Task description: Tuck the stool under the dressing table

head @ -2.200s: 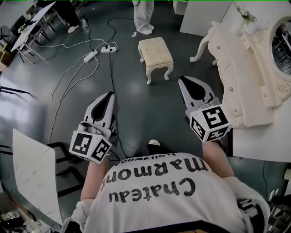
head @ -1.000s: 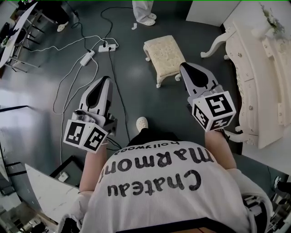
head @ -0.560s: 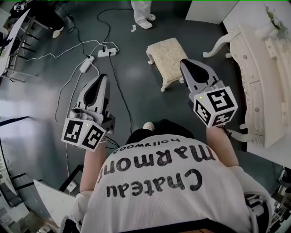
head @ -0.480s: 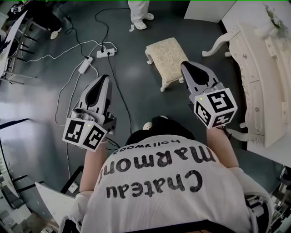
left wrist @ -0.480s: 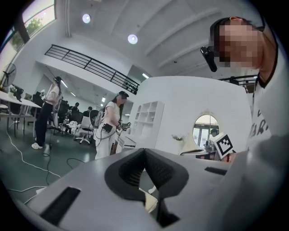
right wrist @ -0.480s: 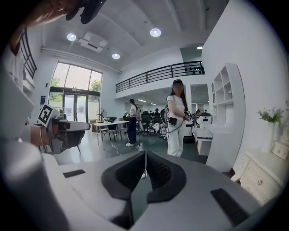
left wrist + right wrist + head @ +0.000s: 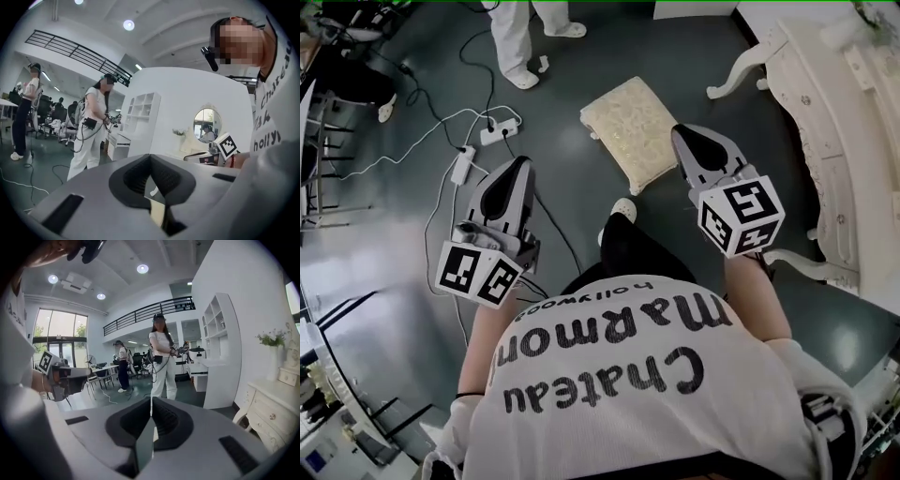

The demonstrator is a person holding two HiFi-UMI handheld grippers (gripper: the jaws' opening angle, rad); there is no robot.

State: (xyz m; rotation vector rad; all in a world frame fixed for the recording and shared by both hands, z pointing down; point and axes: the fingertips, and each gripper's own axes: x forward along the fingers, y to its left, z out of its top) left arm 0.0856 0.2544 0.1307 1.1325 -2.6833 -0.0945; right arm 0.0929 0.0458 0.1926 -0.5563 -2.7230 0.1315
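here the left gripper (image 7: 518,169) and right gripper (image 7: 691,139), jaws together and empty, hang near the stool (image 7: 628,129).

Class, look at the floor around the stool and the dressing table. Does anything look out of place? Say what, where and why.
The stool stands out on the open floor, apart from the dressing table, not tucked under it. Left of it, power strips and loose cables sprawl across the floor, where feet could catch.

Dark grey floor (image 7: 366,258) — white walls (image 7: 220,277), ceiling lights (image 7: 142,268), tall windows (image 7: 61,329).
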